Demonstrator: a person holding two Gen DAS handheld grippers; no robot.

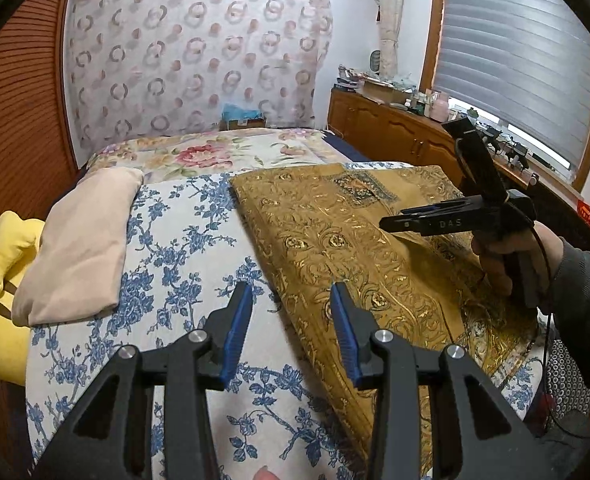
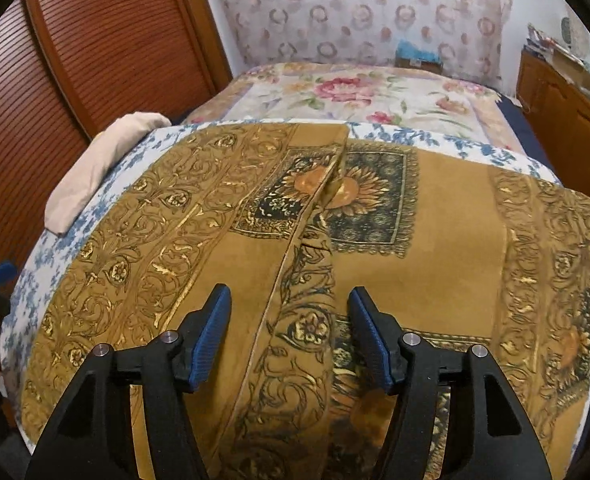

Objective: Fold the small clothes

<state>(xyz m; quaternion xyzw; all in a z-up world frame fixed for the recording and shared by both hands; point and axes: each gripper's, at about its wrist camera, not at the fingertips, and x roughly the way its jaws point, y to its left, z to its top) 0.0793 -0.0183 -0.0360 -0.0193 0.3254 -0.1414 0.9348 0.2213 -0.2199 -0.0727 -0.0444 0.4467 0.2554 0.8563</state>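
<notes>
A mustard-gold cloth with dark ornamental print lies spread on the bed, and fills the right wrist view. Its left part is folded over toward the middle, with the folded edge running away from me. My left gripper is open and empty, above the cloth's left edge and the blue floral sheet. My right gripper is open and empty, just above the folded edge; it shows from the side in the left wrist view, held over the cloth.
A folded beige cloth lies at the bed's left, also in the right wrist view. A yellow cushion sits beside it. A rose-print blanket covers the far bed. A wooden cabinet stands right, a louvred wooden door left.
</notes>
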